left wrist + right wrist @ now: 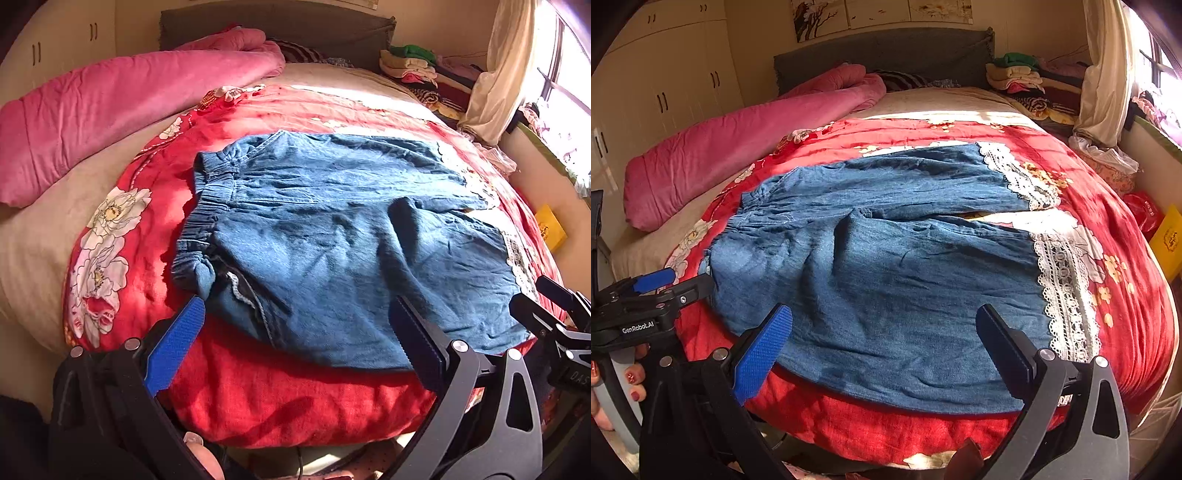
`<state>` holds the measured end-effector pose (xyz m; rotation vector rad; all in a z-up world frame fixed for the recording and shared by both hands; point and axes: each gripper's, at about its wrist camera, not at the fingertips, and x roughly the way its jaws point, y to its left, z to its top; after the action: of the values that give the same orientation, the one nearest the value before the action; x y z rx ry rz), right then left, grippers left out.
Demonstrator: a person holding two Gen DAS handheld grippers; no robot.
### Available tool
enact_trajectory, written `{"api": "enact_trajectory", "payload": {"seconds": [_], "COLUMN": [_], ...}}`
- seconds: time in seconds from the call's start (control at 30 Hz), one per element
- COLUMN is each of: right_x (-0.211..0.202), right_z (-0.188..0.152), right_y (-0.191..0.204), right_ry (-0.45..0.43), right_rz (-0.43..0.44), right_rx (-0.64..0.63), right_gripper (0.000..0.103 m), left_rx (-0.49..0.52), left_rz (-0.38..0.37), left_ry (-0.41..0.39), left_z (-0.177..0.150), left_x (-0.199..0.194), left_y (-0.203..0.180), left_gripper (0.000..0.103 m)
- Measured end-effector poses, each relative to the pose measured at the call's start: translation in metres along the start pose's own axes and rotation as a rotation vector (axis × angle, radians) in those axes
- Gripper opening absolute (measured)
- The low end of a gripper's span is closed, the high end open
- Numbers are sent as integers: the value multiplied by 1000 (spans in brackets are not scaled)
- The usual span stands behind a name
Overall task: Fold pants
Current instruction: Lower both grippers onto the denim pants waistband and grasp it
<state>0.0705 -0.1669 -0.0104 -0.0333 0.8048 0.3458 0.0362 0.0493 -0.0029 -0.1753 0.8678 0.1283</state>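
Pants [879, 280] lie spread flat on the red quilt [879, 432], waistband at nine o'clock, lace cuffs [1067, 295] at three, and nothing is folded yet. Nearest us, both grippers hang over the quilt's near edge, side by side, and neither touches cloth. The left gripper [295, 343] has its fingers wide apart with nothing between them, poised at six o'clock near the elastic waistband [203, 221]. The right gripper [882, 347] is spread just as wide and empty, facing the near leg toward its cuff. That spacing looks deliberate: one tool per end of the near leg, ready to lift it over the far one, I'd say. The legs part in a narrow V at the cuffs, so the far leg [894, 181] makes a flat landing place. Beyond, at eleven o'clock, a pink duvet [746, 136] is rolled aside, leaving room. At one o'clock, a stack of clothes [1019, 77] sits by the headboard.
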Motion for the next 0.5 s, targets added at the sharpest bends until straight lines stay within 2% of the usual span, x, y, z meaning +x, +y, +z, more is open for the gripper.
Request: {"api": "enact_trajectory", "payload": {"seconds": [0.23, 0.5], "right_x": [33, 77], "right_z": [45, 97], "right_y": [18, 36], "right_ry": [20, 7], "right_rz": [33, -3], "right_rx": [-80, -168], "right_gripper": [99, 99], "left_rx": [-23, -54], "left_rz": [50, 92], "left_ry": [0, 0], "left_z": [33, 80], "left_x": [21, 53], "left_y": [27, 58], "left_gripper": [94, 94]}}
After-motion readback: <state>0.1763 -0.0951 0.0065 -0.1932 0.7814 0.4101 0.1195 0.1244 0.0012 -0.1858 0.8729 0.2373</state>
